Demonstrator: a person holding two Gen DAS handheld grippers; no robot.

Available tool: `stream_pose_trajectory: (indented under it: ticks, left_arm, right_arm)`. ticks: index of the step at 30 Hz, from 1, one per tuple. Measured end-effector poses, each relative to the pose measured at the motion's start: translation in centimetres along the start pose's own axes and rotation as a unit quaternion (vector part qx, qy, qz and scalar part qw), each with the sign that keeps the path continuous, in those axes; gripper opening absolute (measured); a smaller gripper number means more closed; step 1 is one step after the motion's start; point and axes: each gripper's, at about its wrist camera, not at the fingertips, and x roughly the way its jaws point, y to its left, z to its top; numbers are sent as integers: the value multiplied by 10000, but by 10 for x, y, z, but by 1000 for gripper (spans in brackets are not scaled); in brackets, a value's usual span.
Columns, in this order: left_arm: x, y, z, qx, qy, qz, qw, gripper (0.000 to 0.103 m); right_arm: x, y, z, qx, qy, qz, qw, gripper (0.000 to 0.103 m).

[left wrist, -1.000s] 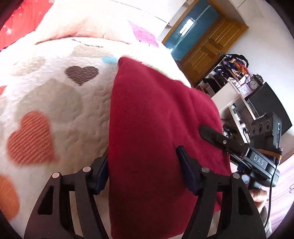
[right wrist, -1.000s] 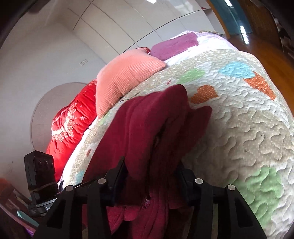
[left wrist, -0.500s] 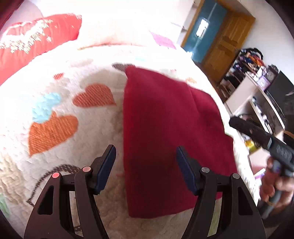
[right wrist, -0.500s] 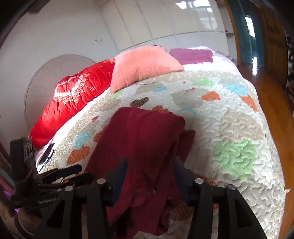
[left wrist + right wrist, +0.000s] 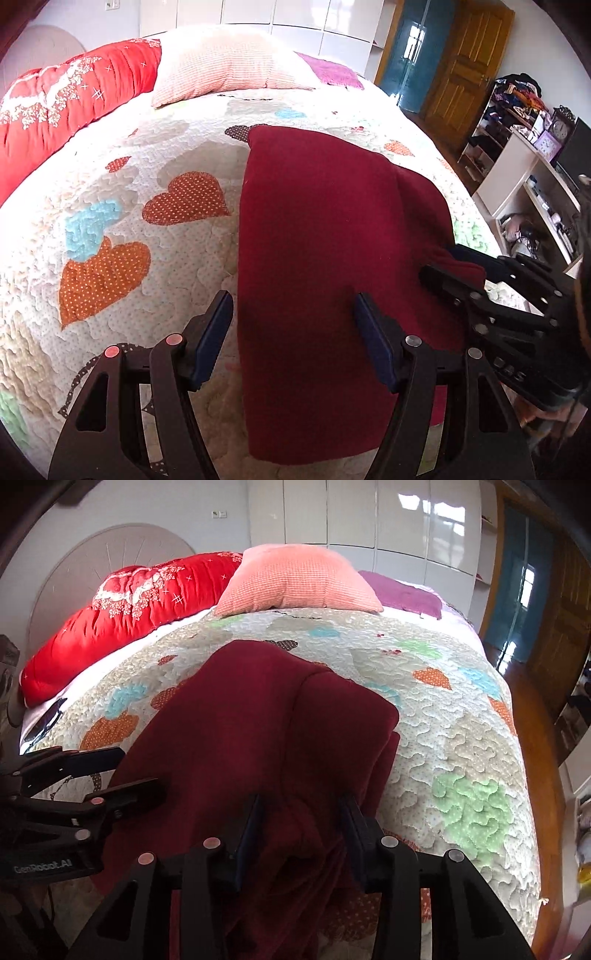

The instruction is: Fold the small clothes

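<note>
Left wrist view: the maroon garment (image 5: 332,251) lies on the quilted bed (image 5: 110,229), the left gripper (image 5: 291,339) hovering, jaws spread. Toward 3 o'clock the right gripper (image 5: 301,834), jaws spread, straddles bunched cloth; it should pinch firmly before folding.

My two cameras see a bright, daylit room. Glare streaks the glossy wardrobe doors (image 5: 406,520) and wooden floor (image 5: 532,686). Fisheye bending curves the quilt (image 5: 110,192); black corners frame both sharp views.
</note>
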Motion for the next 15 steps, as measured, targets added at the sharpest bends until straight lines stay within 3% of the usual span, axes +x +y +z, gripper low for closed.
stream_pose_trajectory:
  ticks: [4, 8, 15]
  left_arm:
    - [-4, 1, -2, -18, -87, 84, 9999, 68]
    - [-9, 2, -5, -123, -163, 97, 9997, 68]
    - [-28, -3, -15, 67, -504, 387, 9980, 68]
  right_arm:
    - [-29, 11, -8, 98, -215, 183, 9996, 41]
    - [-10, 13, -29, 180, 212, -22, 9996, 42]
    - [-43, 21, -30, 343, -283, -103, 9990, 46]
